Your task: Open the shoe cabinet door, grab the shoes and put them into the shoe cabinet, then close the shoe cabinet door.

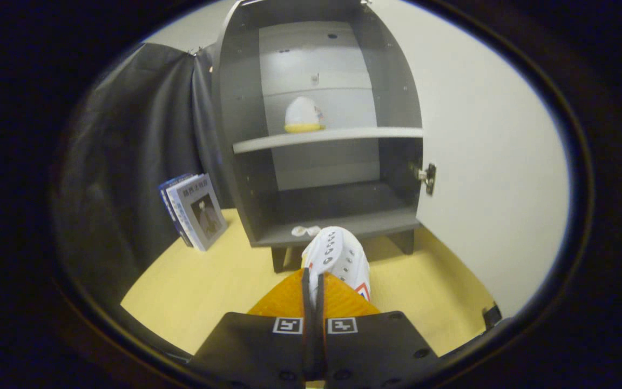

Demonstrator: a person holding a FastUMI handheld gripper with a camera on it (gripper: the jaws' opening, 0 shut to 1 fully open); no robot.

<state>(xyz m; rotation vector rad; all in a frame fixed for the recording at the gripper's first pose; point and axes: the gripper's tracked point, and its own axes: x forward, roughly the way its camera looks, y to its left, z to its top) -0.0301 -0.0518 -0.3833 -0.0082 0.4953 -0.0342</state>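
Standing wide open on the right, the big white cabinet door [484,162] is swinging out from a small metal hinge [428,178] on the cabinet's side wall. The gray shoe cabinet [235,135] is sitting on short dark legs on the yellow floor [197,286], with the door out of the way so its inside is showing. A dark cloth wall [138,162] is hanging to the left of the cabinet.

Inside the cabinet, a pale shelf [338,136] is running across the middle. One white shoe with a yellow sole [303,115] is sitting on that shelf, near its left half, toward the back. The bottom board of the cabinet is lying below the shelf, and a little white scrap [305,230] is lying on its front edge.

A few books [195,210] are leaning against the cloth wall on the floor, to the left of the cabinet.

The second white shoe [338,256] is hanging in the gripper [314,294], just in front of the cabinet's bottom board and a bit lower than it. Its toe is pointing toward the cabinet, and rows of small dark lace holes are showing on top.

The gripper's two fingers are squeezing close together, pinching the back part of this shoe between them. Only a thin gap is showing between the fingers.
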